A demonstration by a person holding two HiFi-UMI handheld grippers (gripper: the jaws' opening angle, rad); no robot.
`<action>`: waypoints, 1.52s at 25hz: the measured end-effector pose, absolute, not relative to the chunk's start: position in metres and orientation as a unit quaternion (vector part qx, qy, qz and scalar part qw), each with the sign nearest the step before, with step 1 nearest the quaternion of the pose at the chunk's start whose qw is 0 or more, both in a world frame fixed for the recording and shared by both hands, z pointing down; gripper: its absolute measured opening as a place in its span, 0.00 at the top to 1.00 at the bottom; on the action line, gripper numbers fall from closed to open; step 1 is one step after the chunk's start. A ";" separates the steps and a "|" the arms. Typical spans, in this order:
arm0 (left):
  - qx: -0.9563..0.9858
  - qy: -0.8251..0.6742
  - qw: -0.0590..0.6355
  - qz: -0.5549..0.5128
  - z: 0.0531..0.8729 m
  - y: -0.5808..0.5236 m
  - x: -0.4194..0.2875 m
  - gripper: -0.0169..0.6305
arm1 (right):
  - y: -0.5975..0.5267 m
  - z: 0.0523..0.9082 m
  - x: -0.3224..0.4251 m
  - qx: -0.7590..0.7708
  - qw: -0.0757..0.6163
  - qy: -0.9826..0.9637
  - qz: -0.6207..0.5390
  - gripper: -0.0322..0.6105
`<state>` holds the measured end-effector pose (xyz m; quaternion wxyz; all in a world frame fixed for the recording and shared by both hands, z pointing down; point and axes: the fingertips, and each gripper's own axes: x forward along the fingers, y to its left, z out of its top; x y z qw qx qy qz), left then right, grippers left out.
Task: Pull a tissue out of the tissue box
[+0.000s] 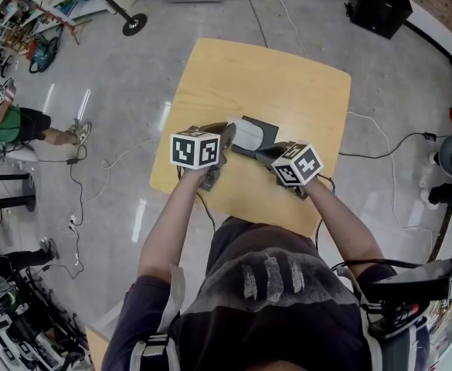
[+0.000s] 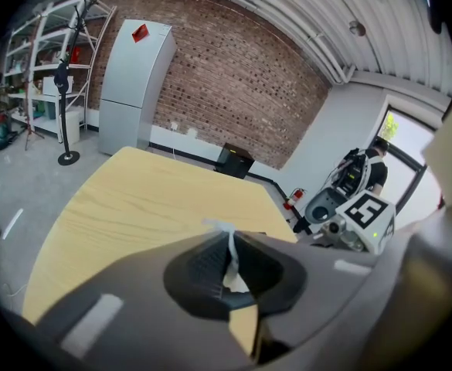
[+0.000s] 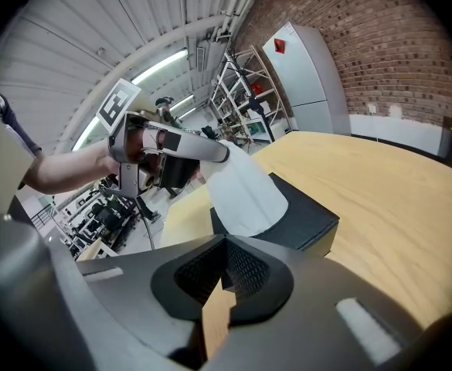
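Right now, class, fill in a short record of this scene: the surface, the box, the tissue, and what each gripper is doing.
surface: wooden table
tissue box: dark, lying flat on the table
tissue: white, stretched from the top of the box up to the left gripper
left gripper: jaws shut on the tissue's upper edge
right gripper: jaws together, nothing between them, close beside the box

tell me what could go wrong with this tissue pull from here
The left claw pinches only a thin edge of the tissue, so it may slip or tear. The right claw is shut and empty near the tissue box, seemingly not pinning it, so the box could lift or slide.
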<state>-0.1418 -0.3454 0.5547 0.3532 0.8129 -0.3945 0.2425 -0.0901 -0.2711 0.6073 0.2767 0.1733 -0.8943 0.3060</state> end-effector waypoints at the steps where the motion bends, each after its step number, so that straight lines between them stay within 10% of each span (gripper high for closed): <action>1: 0.813 -0.397 0.352 0.241 0.554 -0.346 -0.142 0.96 | -0.271 0.608 -0.090 0.173 0.277 -0.894 0.306 0.96; 38: 0.784 -0.472 0.367 0.168 0.522 -0.354 -0.216 0.96 | -0.273 0.607 -0.089 0.174 0.276 -0.895 0.305 0.96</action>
